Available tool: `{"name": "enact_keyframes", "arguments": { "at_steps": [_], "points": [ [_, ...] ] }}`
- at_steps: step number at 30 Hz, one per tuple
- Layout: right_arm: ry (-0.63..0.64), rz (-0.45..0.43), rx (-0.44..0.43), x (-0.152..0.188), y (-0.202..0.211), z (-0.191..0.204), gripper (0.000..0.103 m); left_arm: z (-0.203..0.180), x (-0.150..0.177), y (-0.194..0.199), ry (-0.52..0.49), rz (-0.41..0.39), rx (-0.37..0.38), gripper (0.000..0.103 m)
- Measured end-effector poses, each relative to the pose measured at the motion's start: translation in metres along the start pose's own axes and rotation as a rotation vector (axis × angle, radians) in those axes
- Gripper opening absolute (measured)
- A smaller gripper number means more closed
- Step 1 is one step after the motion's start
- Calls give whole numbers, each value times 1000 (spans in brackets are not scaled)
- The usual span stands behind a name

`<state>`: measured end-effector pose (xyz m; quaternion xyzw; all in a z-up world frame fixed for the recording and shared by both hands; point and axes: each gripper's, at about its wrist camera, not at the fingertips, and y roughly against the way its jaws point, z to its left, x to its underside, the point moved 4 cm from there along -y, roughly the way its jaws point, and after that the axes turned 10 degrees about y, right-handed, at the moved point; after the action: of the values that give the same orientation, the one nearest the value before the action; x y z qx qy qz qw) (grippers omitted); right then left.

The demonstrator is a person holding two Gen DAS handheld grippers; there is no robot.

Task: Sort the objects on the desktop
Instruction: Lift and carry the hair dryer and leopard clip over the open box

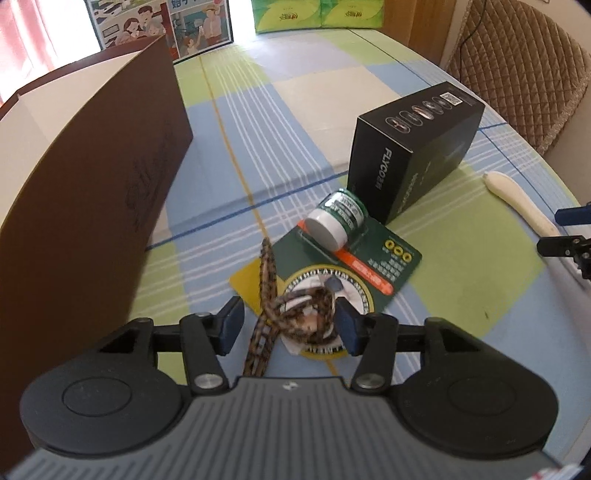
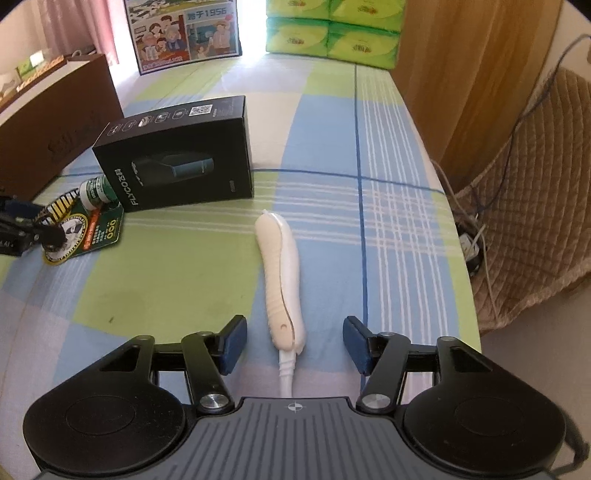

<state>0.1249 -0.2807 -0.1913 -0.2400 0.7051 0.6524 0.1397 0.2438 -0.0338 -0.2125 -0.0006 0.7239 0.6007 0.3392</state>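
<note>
My left gripper is open, its blue pads either side of a brown patterned hair tie lying on a green Mentholatum card. A small green-and-white jar sits in the card's blister. A black FLYCO box stands just behind it. My right gripper is open around the near end of a white and cream handheld device with a white cord. The card, jar and box also show at left in the right wrist view, as does the left gripper.
A large brown box with a pale open interior stands at the left. Green tissue packs and a picture board stand at the table's far end. A quilted chair and cables stand off the right edge. The tablecloth is checked.
</note>
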Motion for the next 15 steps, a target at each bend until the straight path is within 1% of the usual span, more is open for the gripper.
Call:
{"name": "enact_keyframes", "arguments": {
  "at_steps": [1,4,9,10,11,12,13,15],
  "points": [
    [2,-1,-1,-1,-1,0,55,-2,-2,-2,-1,-2,2,41],
    [10,-11,2,-5,-4,-2,55,-3,-1,-1,5,-10,-1,40],
    [26,-24,-2,-8,-9,-3,53,2,8,5,56,3,-14,39],
    [28,-29,-5,-8,-9,-3,48,4,10,7,65,6,-17,39],
    [27,-35,-15,-7,-9,-3,37,5,13,10,73,8,-19,39],
    [23,-41,-24,-7,-8,-2,31,6,15,12,82,9,-20,39],
    [31,-42,-23,-8,-7,1,18,7,17,15,93,10,-20,39],
    [65,-33,-17,-9,-6,8,17,10,22,20,121,14,-17,39]
  ]
}}
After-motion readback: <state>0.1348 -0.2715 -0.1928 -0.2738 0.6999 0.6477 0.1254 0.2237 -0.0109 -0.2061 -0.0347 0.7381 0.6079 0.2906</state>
